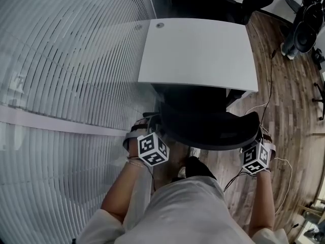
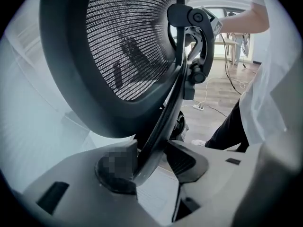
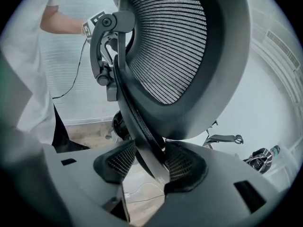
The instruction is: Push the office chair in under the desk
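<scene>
The black office chair (image 1: 208, 126) stands in front of the white desk (image 1: 198, 50), its seat partly beneath the desktop and its curved backrest toward me. My left gripper (image 1: 148, 127) is shut on the left edge of the backrest frame. In the left gripper view the gripper (image 2: 151, 157) pinches the dark rim below the mesh back (image 2: 128, 41). On the backrest's right edge, my right gripper (image 1: 261, 136) is shut as well. The right gripper view shows that gripper (image 3: 149, 162) with its ribbed pads (image 3: 182, 162) clamping the rim under the mesh (image 3: 175, 46).
Window blinds (image 1: 61, 75) fill the left side, close to the desk. Cables (image 1: 266, 93) trail over the wooden floor at right. Other dark chairs (image 1: 304, 24) and gear stand at the far right and behind the desk. My shoe (image 1: 198, 166) is just behind the chair.
</scene>
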